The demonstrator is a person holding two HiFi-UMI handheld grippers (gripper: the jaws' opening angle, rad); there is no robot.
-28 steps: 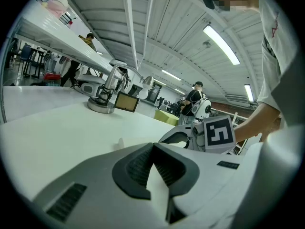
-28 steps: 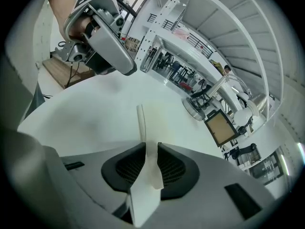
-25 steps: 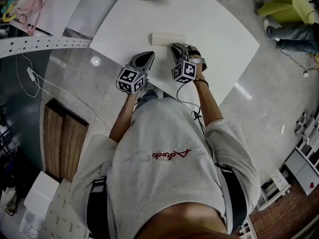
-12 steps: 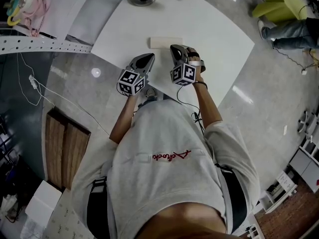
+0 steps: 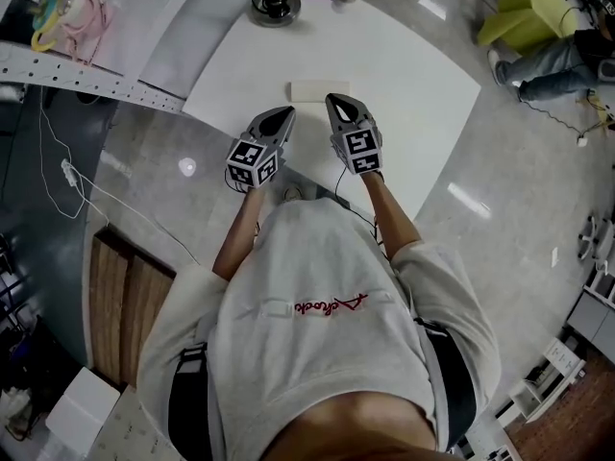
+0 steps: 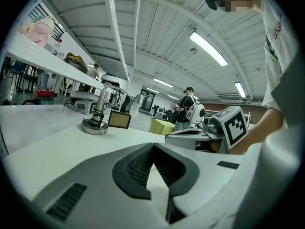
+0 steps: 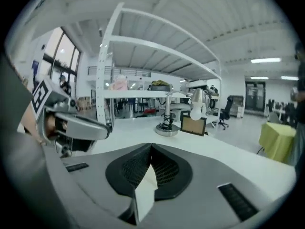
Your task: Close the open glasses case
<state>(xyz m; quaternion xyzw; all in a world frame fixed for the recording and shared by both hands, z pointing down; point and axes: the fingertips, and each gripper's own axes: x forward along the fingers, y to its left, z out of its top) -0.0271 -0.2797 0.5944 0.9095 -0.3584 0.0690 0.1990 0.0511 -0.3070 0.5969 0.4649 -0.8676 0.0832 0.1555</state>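
- The right gripper (image 5: 337,100) had drawn its jaws together on nothing and lifted off the glasses case (image 5: 320,90).
- The left gripper (image 5: 284,112) was also pressed together and empty.
- The case lay flat on the table (image 5: 413,75) just ahead of both, apparently closed, so the task looked done.

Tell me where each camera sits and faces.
Head view: on the head, looking steeply down at the table and glasses case; shows torso, left gripper, right gripper.
Left gripper view: on the left gripper, facing across the table; shows its shut jaws.
Right gripper view: on the right gripper, facing likewise; its shut jaws.
Shared: both gripper views see the lamp base.
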